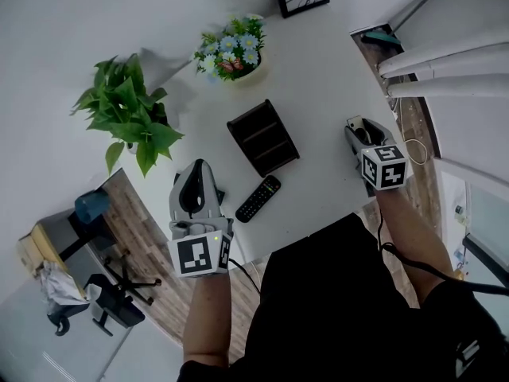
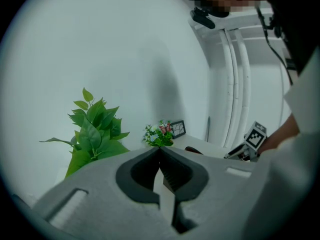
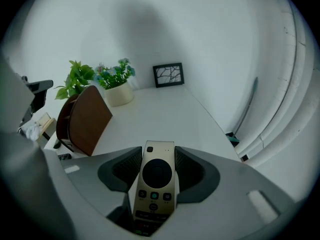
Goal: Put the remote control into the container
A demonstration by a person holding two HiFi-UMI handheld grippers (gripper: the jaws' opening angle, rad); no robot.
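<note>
Altogether two: gold remote (image 3: 155,181), black remote (image 1: 258,199); one container (image 1: 279,129).

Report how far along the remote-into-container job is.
Done: nothing; no remote shows in the container. In hand: the right gripper is closed on a gold remote, apart from the container. The left gripper is shut, empty. Left: carry it over, drop it in. A black remote lies beside the container.
</note>
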